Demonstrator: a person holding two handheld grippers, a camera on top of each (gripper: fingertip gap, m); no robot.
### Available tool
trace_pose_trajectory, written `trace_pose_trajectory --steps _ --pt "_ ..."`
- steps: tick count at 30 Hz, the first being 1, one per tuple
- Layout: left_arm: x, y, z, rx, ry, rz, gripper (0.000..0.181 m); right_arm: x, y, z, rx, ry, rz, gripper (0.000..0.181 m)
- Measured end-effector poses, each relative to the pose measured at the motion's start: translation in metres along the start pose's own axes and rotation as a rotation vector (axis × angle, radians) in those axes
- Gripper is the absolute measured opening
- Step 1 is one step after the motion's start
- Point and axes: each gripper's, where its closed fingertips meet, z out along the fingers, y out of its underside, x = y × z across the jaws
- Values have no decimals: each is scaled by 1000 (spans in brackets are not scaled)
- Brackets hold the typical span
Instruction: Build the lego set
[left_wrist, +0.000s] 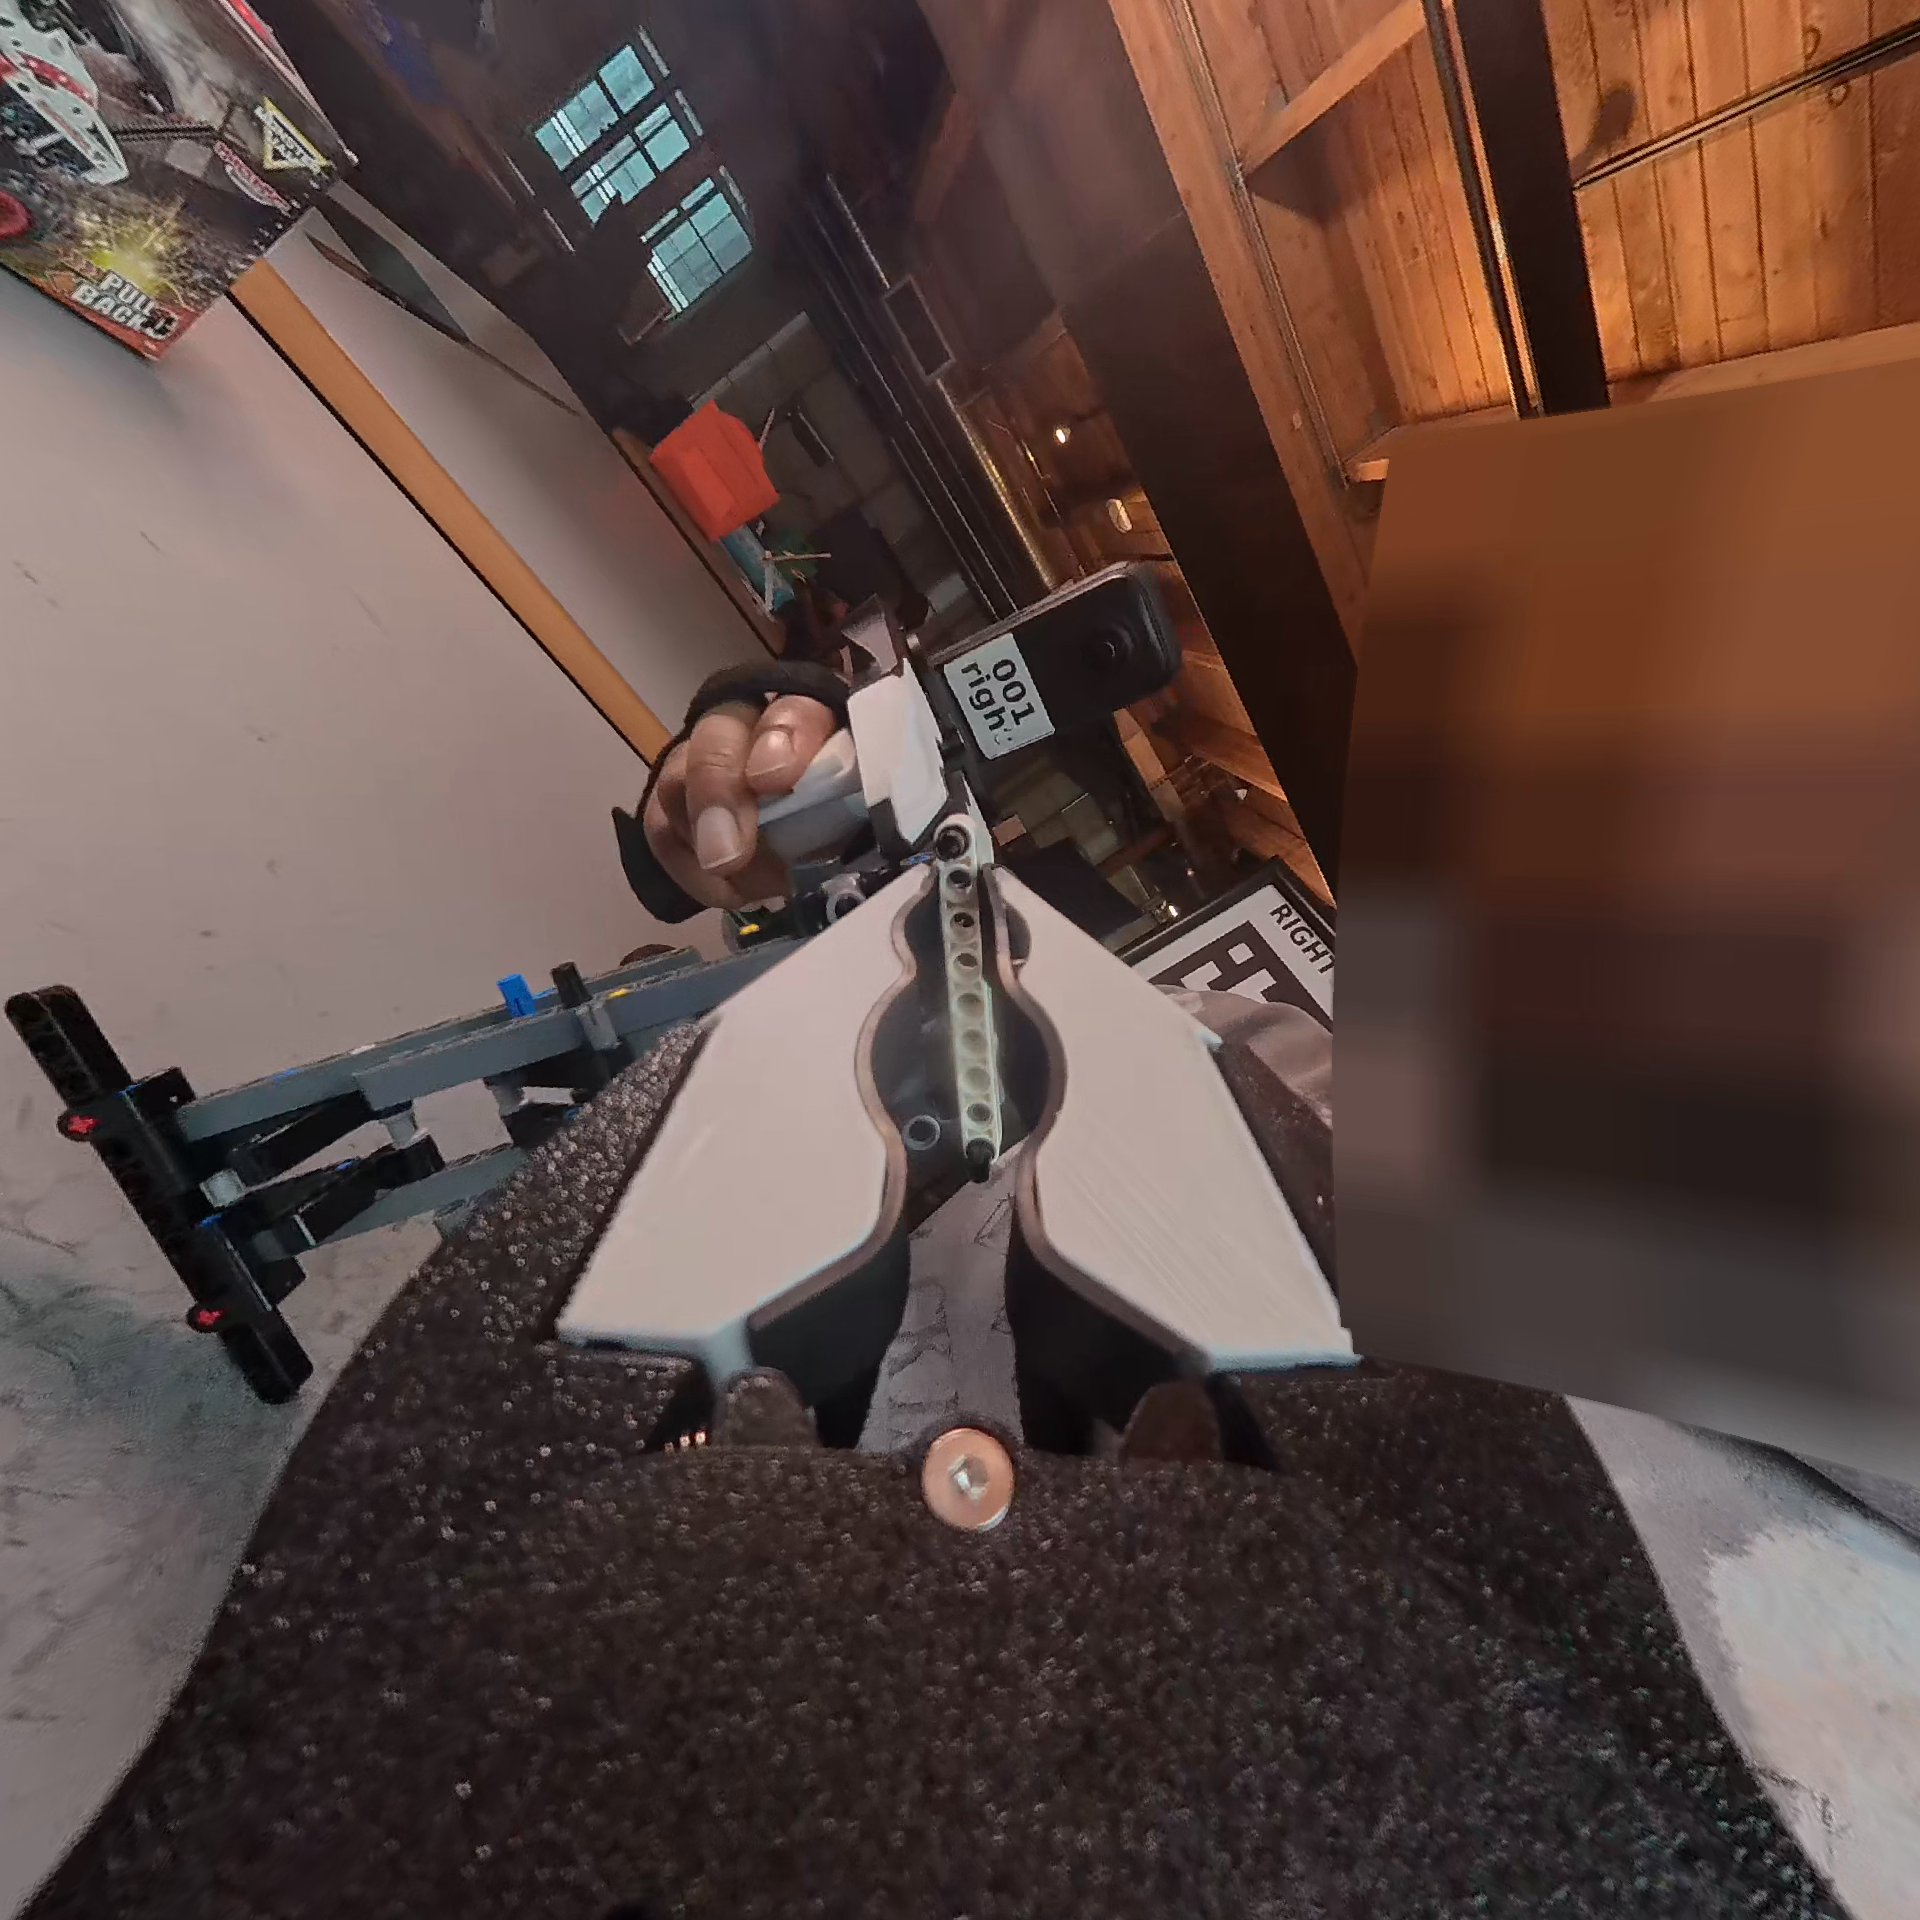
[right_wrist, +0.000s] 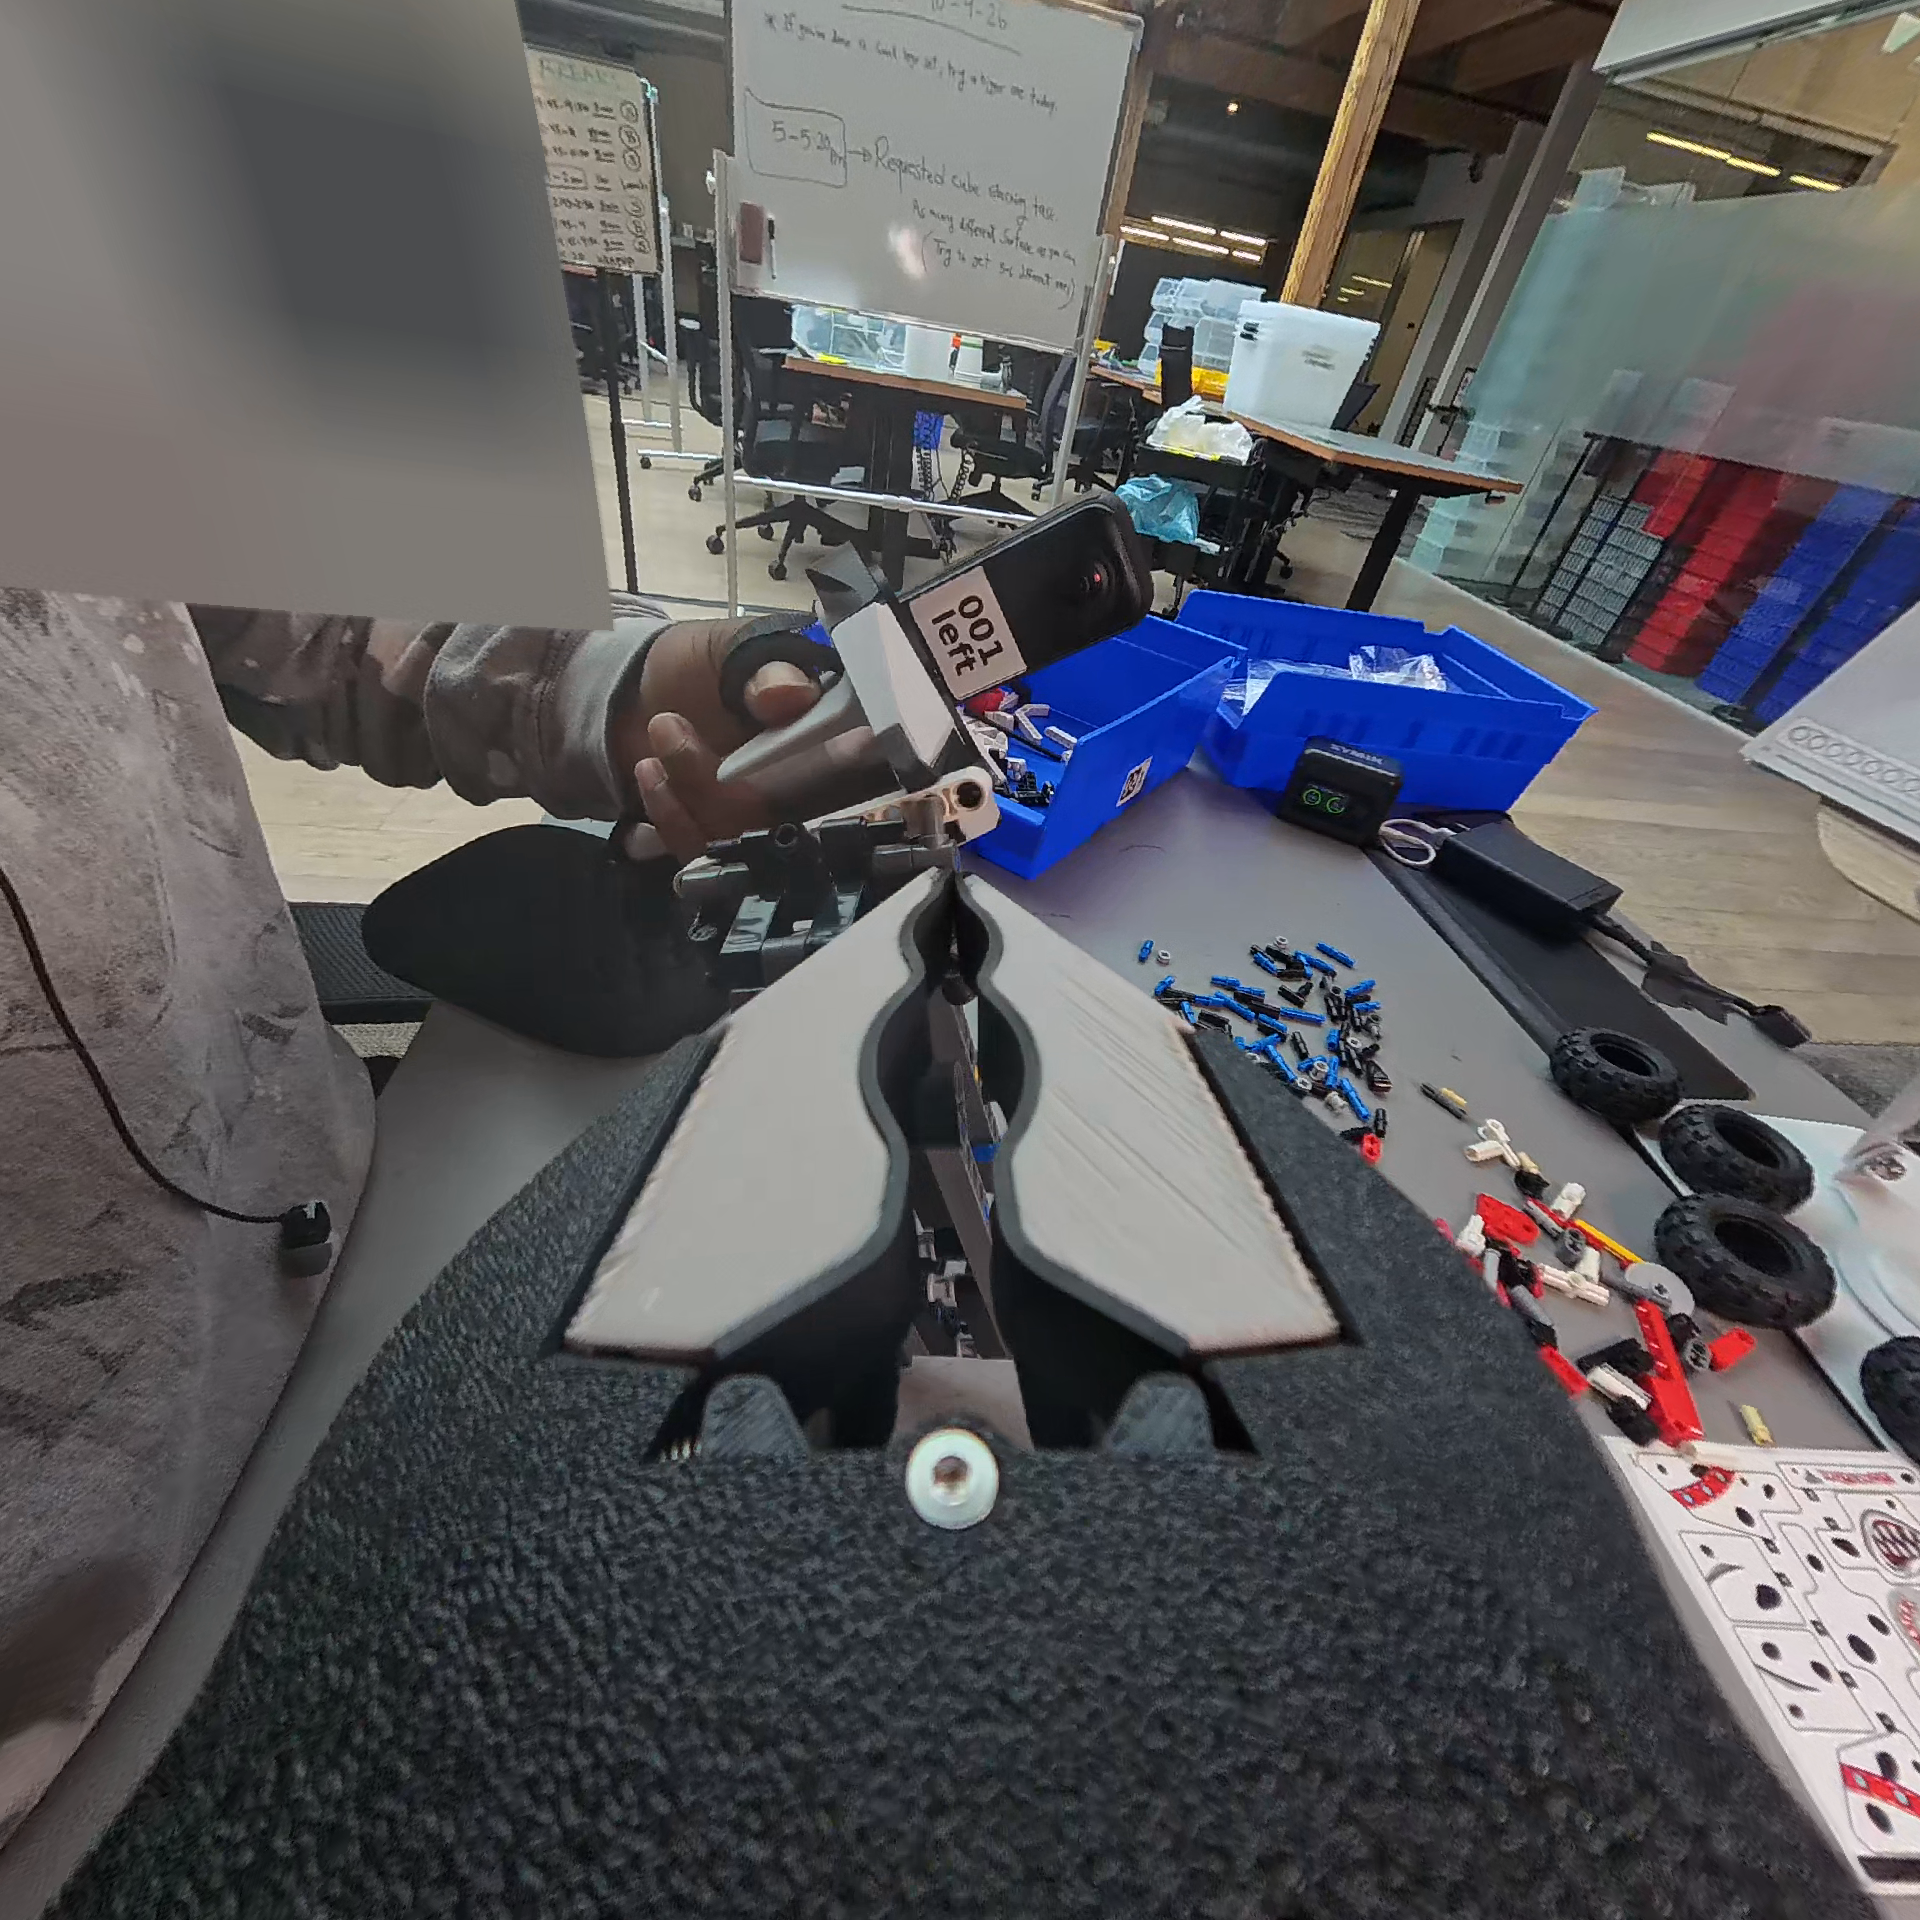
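Left hand-held gripper (left_wrist: 961, 904) clamping white beam (left_wrist: 966, 997), right hand-held gripper (right_wrist: 951, 894) gripping grey frame (right_wrist: 961, 1174); blue bin (right_wrist: 1101, 821) holding loose pieces

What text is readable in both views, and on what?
Wording not quoted, only what bears it:
White camera sticker, left wrist view: legible.
White camera label, right wrist view: legible.
Printed cardboard box: partly legible.
White whiteboard: handwriting, partly legible.
Black-and-white marker card: cropped.
White sticker sheet: too small.
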Motion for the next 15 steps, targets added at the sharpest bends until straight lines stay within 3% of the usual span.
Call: trace_pose_trajectory --steps 1,6,9,15 --pt "0 1 1 -6 -12 10 8 -1 0 -1 4 2 5 0" --pt "1 4 1 -62 -126 130 9 -3 -1 -2 37 -30 76 5" --pt "1 4 0 -87 -183 195 8 -2 -3 -3 63 -128 236 17" --pt "3 5 0 -105 -222 249 9 -5 -4 2 -19 -342 457 12"
